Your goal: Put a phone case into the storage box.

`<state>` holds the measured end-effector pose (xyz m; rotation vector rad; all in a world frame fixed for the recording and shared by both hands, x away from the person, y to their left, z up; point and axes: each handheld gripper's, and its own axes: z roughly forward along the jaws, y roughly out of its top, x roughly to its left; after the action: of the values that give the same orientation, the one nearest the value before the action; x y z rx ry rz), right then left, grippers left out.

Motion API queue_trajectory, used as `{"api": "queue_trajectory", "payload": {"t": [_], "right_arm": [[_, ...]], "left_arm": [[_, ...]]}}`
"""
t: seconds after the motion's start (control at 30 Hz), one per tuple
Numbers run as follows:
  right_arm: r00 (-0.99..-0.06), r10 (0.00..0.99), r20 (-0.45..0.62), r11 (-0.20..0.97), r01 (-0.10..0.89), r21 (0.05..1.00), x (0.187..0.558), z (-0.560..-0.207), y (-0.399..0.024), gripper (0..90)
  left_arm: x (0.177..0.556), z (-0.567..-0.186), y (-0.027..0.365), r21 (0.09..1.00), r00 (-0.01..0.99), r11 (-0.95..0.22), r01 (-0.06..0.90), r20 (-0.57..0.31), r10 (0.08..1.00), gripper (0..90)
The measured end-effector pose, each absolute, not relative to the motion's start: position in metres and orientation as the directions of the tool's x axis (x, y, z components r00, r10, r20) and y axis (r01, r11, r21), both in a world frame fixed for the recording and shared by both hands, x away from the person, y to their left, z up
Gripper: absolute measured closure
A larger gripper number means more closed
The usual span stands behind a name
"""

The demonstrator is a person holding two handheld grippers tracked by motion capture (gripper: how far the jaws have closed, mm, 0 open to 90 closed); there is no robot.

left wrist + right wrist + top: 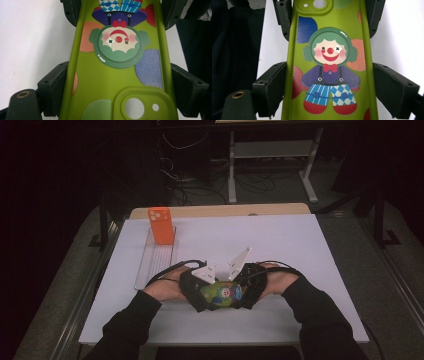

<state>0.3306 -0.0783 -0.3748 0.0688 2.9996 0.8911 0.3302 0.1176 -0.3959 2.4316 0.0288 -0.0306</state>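
Near the front edge of the table [300,245]: both grippers meet end to end over a green phone case [222,293].
Phone case: lime green, printed with a clown; it lies between the two hands, camera cutout toward the left gripper [117,82].
Left gripper: jaws flank the case's long edges at the cutout end, pads against its sides.
Right gripper [329,85]: jaws clamp the case's sides at the clown's legs end.
Orange phone [161,225]: stands upright at the far end of a clear tray [150,265], well apart from the hands.
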Motion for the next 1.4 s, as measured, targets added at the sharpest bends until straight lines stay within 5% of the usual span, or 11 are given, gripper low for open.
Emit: {"api": "queue_trajectory", "payload": {"t": [0.4, 1.0, 1.4], "right_arm": [[-0.995, 0.101, 0.026, 0.791, 0.096, 0.604, 0.334, -0.374, -0.086, 6.1], [-0.892, 0.444, 0.087, 0.633, 0.381, 0.674, 0.334, -0.385, -0.127, 7.8], [-0.774, 0.622, 0.121, 0.461, 0.486, 0.743, 0.321, -0.404, -0.133, 1.5]], "left_arm": [[0.332, -0.394, 0.122, 0.648, 0.995, -0.755, 0.1, -0.055, 0.085, 15.2], [0.335, -0.401, 0.131, 0.622, 0.917, -0.708, 0.334, -0.04, 0.398, 15.2], [0.338, -0.4, 0.134, 0.616, 0.878, -0.69, 0.379, -0.004, 0.478, 15.2]]}}
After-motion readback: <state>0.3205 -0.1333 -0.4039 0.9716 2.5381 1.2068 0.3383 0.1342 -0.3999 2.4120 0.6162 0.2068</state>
